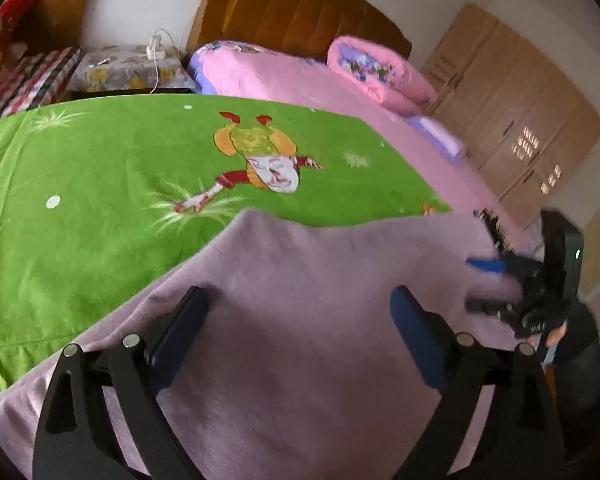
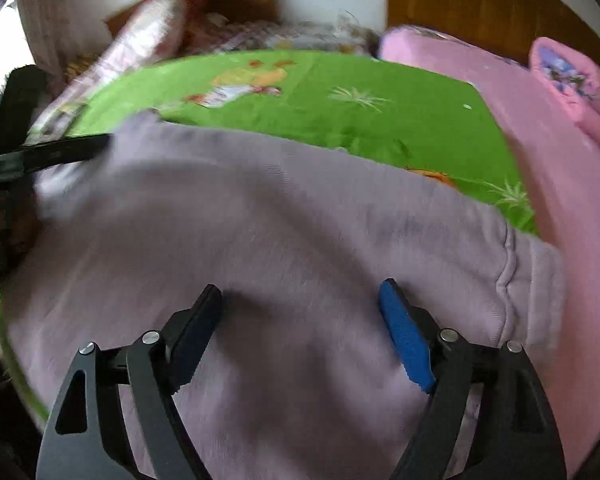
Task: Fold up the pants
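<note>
Lilac pants (image 1: 300,288) lie spread on a green cartoon-print sheet (image 1: 100,168); they also fill the right wrist view (image 2: 280,220), with a stitched hem band at the right (image 2: 540,280). My left gripper (image 1: 300,300) is open just above the fabric, its jaws wide apart and empty. My right gripper (image 2: 302,296) is open above the pants, empty. The right gripper also shows at the pants' right end in the left wrist view (image 1: 496,284). The left gripper shows at the pants' left edge in the right wrist view (image 2: 60,152).
A pink quilt (image 1: 320,80) and a rolled pink blanket (image 1: 380,72) lie beyond the green sheet. A wooden headboard (image 1: 300,4) and wardrobe (image 1: 520,112) stand behind. A nightstand with a charger (image 1: 156,52) is at the back left.
</note>
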The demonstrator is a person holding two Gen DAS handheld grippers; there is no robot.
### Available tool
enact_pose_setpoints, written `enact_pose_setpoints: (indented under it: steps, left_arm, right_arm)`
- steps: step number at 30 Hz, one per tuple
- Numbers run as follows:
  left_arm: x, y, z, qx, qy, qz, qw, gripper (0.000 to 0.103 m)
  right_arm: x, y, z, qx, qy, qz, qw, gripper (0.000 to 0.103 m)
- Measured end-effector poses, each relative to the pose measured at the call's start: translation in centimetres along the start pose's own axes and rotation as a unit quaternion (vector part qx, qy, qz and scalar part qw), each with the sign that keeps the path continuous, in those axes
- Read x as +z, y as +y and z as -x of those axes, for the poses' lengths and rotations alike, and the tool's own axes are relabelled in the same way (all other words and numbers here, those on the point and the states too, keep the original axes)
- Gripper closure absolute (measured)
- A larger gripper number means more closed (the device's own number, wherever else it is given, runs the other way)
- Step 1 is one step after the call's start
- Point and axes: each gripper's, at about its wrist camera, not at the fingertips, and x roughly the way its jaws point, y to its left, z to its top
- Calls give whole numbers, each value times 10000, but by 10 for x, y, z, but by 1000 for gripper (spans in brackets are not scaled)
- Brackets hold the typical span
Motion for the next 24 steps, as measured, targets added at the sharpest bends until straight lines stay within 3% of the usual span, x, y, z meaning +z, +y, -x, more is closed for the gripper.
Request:
enact_pose_setpoints:
  steps: [4, 7, 10, 12, 18, 21, 24]
  left_arm:
    - [4, 2, -2, -40, -156, 152, 9998, 10]
    - [5, 3, -1, -22, -182, 168, 9997, 10]
    - [2, 0, 4, 19, -173, 123, 9998, 10]
    - [3, 0, 5, 1, -184, 141, 9997, 10]
    - [4, 3, 6, -83, -239, 220, 9994, 10]
    - [2, 5, 14, 60, -407, 298, 9987, 10]
    - [1, 7, 51, 265, -887, 469, 9946, 11]
  right_arm:
    - [6, 10, 20, -504, -198, 164, 9984, 18]
    - [10, 10, 26, -250, -469, 94, 9985, 15]
    - [9, -19, -13, -928, 108, -218, 9954, 14]
    - [13, -26, -15, -814, 63, -347, 9961, 11]
    - [19, -23, -11, -1080, 75, -553, 9926, 11]
    - [29, -15, 14, -1321, -458, -928, 9858, 11]
    - [63, 7, 29, -715, -1092, -1261, 9834, 11]
